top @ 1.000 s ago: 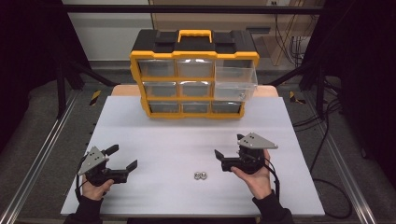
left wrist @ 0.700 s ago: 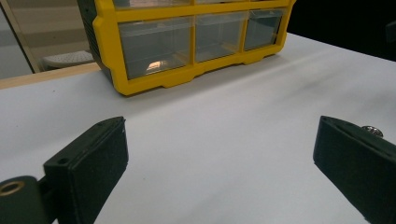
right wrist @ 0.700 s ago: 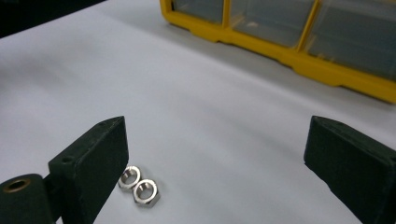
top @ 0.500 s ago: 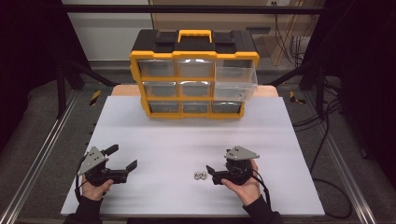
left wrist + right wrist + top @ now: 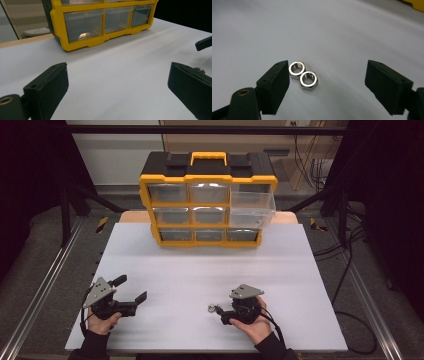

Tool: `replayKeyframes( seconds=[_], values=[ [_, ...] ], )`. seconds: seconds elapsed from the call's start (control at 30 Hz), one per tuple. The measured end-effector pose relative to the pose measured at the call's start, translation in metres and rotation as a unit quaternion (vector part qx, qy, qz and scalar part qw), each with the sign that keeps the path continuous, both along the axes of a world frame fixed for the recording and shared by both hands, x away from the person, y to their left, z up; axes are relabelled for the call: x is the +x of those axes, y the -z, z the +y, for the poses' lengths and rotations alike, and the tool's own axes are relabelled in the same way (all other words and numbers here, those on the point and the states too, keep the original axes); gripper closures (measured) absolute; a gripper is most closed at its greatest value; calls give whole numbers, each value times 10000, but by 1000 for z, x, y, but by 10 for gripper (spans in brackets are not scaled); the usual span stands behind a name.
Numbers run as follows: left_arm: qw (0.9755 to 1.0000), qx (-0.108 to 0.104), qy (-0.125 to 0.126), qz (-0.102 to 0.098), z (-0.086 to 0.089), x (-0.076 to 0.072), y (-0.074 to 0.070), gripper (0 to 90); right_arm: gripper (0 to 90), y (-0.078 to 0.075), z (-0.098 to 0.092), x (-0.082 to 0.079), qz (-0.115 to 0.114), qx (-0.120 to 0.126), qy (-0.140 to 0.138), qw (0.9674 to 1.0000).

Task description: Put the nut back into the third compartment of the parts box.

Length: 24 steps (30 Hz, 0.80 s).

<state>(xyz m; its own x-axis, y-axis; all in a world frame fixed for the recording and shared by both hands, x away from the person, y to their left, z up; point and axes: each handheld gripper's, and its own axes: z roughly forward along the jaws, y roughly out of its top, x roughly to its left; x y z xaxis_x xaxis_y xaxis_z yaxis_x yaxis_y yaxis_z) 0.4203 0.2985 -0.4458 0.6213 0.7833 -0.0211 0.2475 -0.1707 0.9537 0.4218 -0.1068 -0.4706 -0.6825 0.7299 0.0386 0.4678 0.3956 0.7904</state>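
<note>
Right gripper [image 5: 325, 82], lower centre of its own view, low over the white table [image 5: 200, 270]: jaws apart and just been closing, with two steel hex nuts [image 5: 303, 75] lying side by side between them, nearer the left jaw, ungripped. Left gripper [image 5: 131, 290], lower left of the high view, stands released. Yellow drawer organizer [image 5: 207, 200] sits upper centre.

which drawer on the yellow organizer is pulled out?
The right-hand drawer of the top row of the organizer: it juts out toward the table's front, while the other drawers sit flush.
</note>
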Motion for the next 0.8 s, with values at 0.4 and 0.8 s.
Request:
replayKeyframes(
  seconds=[0.4, 0.8],
  values=[
    [10000, 13, 7, 7, -1, 0, 1, 31, 444, 12, 8, 4, 282, -81, -338, 9990],
    [10000, 14, 9, 7, -1, 0, 1, 31, 628, 18, 10, 8, 411, -114, -594, 9973]
  ],
)
